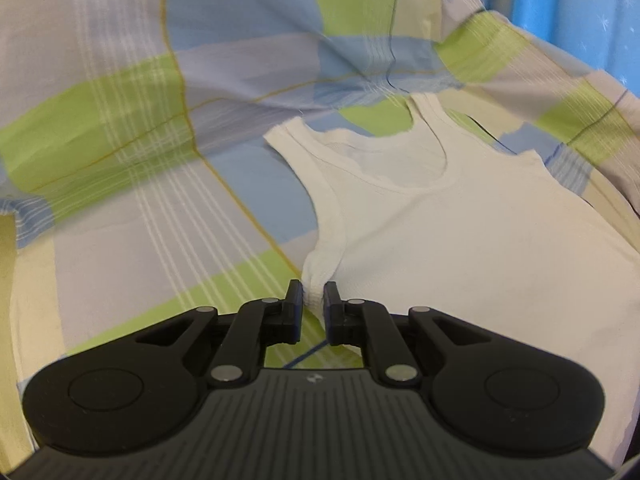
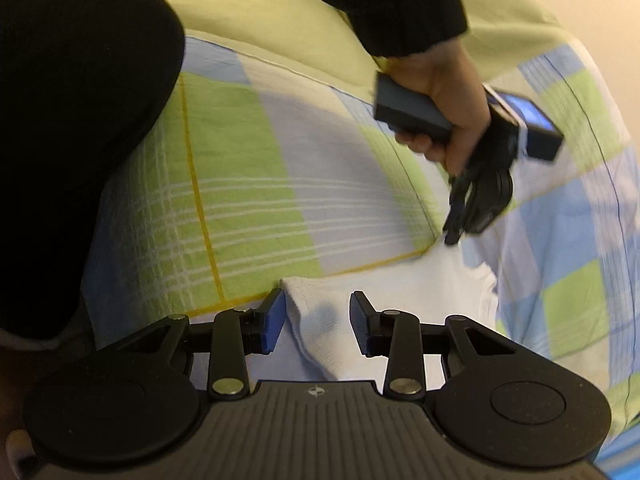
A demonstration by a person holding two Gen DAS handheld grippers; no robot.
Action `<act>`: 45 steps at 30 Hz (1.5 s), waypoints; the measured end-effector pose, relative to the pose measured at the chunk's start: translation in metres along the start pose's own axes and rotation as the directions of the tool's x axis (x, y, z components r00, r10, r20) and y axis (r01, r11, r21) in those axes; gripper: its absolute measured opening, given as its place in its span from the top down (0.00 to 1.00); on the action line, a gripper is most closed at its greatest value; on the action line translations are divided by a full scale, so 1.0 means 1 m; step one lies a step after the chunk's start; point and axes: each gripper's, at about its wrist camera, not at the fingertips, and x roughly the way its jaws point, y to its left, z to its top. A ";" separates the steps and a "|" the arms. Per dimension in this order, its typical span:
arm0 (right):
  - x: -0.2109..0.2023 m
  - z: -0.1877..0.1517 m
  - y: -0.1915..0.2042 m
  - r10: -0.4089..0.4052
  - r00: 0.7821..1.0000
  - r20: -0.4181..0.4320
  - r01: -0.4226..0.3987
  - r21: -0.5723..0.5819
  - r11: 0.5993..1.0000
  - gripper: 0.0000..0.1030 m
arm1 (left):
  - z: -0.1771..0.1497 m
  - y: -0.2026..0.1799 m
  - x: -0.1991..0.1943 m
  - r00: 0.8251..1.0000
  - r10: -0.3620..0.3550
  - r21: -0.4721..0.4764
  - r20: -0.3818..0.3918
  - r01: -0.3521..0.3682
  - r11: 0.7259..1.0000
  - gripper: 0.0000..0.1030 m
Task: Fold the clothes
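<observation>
Left wrist view: left gripper (image 1: pixel 313 294) clamped on the vest (image 1: pixel 460 220) side edge; the vest lies flat on the bedsheet (image 1: pixel 120 160), extending forward-right. Right gripper (image 2: pixel 318 320) parted, straddling its hem corner.

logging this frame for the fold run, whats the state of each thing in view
white tank top: spread flat on the bed, front up, not yet folded, side edge bunched where it is pinched
left gripper: shut on the tank top's side edge below the armhole
right gripper: open, fingers either side of a tank top corner
checked bedsheet: spread over the bed, slightly wrinkled
hand: wrapped round the left gripper's handle
</observation>
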 end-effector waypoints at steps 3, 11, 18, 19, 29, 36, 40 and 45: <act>0.004 0.007 0.003 0.007 1.000 -0.003 -0.007 -0.046 0.999 0.65 | -0.001 0.005 0.000 1.000 -0.009 -0.025 -0.001 0.009 1.000 0.92; 0.002 0.005 -0.010 0.056 0.998 0.024 -0.058 0.083 0.995 0.94 | -0.005 0.005 -0.006 1.000 0.026 -0.012 0.018 -0.026 1.000 0.92; 0.001 -0.003 -0.023 0.086 0.996 -0.002 -0.085 0.136 0.987 0.84 | -0.006 0.016 -0.008 1.000 0.030 -0.055 -0.005 -0.031 0.998 0.78; -0.004 -0.009 -0.032 0.086 0.996 -0.004 -0.084 0.183 0.980 0.84 | -0.006 0.018 -0.011 0.999 0.035 -0.053 -0.007 -0.035 0.998 0.76; 0.008 -0.101 -0.160 -0.041 0.994 -0.101 0.083 0.465 0.882 0.77 | 0.028 0.031 -0.027 0.995 0.088 -0.046 0.055 -0.085 0.995 0.77; 0.076 -0.159 -0.252 -0.014 0.993 -0.119 0.086 0.625 0.776 0.77 | 0.064 0.011 0.029 0.992 0.087 0.064 0.093 -0.093 0.994 0.77; 0.117 -0.187 -0.292 -0.015 0.992 -0.129 0.099 0.675 0.731 0.77 | 0.081 0.000 0.073 0.992 0.097 0.148 0.084 -0.108 0.983 0.77; 0.170 -0.208 -0.322 -0.008 0.989 -0.148 0.108 0.683 0.722 0.77 | 0.094 -0.010 0.113 0.987 0.129 0.233 0.100 -0.149 0.961 0.77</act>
